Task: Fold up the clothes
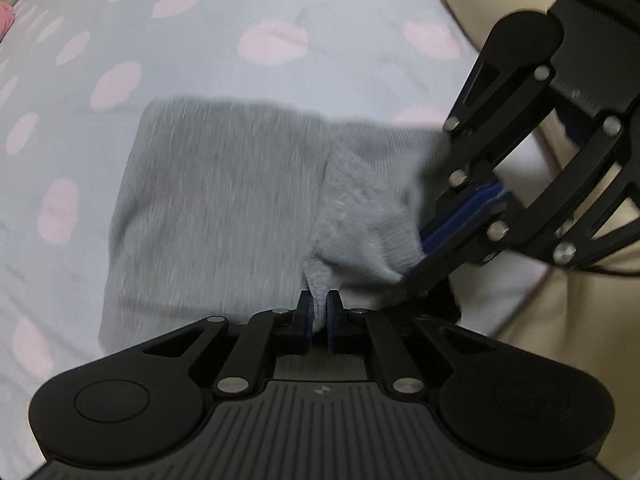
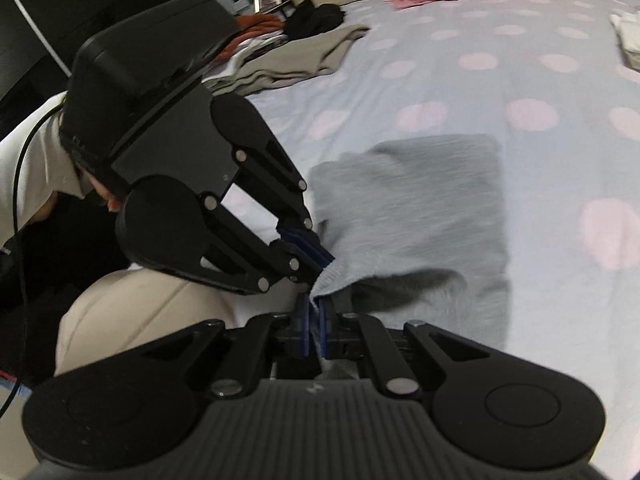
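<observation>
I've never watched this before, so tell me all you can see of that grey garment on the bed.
The grey garment looks like soft knit, fuzzier on its turned-up underside. It lies partly folded on the spotted bedsheet. The left gripper and right gripper each pinch its near edge, close together, lifting that edge.

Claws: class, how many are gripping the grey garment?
2. The left claw pinches the grey garment at its near edge; the right claw pinches beside it.
</observation>
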Demonstrator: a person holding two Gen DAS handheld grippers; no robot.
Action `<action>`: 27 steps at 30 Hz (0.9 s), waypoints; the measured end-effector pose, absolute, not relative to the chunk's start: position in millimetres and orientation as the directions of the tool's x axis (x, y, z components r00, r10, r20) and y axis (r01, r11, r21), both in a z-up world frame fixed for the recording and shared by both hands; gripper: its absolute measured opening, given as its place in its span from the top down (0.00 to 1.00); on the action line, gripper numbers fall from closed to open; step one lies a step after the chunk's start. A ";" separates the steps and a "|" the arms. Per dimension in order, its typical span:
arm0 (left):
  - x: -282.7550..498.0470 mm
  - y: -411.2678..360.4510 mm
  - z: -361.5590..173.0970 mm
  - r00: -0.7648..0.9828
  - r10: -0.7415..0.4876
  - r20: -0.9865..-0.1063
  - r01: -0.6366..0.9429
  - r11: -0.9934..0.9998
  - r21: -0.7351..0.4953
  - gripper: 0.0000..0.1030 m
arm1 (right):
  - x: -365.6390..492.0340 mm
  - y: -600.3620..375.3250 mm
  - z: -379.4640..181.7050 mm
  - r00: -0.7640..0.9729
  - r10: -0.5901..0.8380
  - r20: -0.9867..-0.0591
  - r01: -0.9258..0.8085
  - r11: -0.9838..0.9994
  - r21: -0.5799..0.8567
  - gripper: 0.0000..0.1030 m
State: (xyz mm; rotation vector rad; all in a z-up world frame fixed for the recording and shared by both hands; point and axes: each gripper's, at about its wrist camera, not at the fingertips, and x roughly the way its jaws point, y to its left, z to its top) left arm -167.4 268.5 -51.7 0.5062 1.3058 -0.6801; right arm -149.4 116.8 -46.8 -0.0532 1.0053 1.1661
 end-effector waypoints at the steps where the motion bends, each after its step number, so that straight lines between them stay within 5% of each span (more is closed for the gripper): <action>1: -172.6 272.3 -51.2 0.116 -0.157 -0.981 0.704 0.709 -0.031 0.96 | -154.3 119.0 -47.1 0.018 0.736 -0.677 -0.778 0.435 0.452 0.95; 10: -201.6 290.5 -42.4 0.171 -0.149 -0.974 0.641 0.768 -0.005 0.96 | -190.1 137.9 -65.9 -0.023 0.704 -0.710 -0.799 0.414 0.436 0.94; 12: -203.3 291.9 -35.8 0.187 -0.166 -0.968 0.637 0.771 -0.009 0.96 | -192.2 138.1 -62.9 -0.066 0.700 -0.711 -0.796 0.393 0.461 0.88; 13: -202.1 288.7 -33.9 0.195 -0.167 -0.966 0.634 0.773 -0.006 0.96 | -192.3 137.8 -61.3 -0.095 0.697 -0.710 -0.790 0.381 0.480 0.75; 14: -200.2 284.3 -32.4 0.204 -0.167 -0.965 0.631 0.776 0.000 0.96 | -192.7 137.6 -59.6 -0.120 0.691 -0.713 -0.786 0.373 0.494 0.50; 15: -198.8 280.9 -30.2 0.212 -0.167 -0.963 0.629 0.778 0.004 0.96 | -193.8 137.3 -57.3 -0.135 0.678 -0.723 -0.786 0.371 0.494 0.42; 27: -163.8 236.5 -50.3 0.185 -0.248 -0.951 0.638 0.766 -0.076 0.96 | -142.2 93.8 -34.6 0.078 0.639 -0.766 -0.813 0.485 0.322 0.41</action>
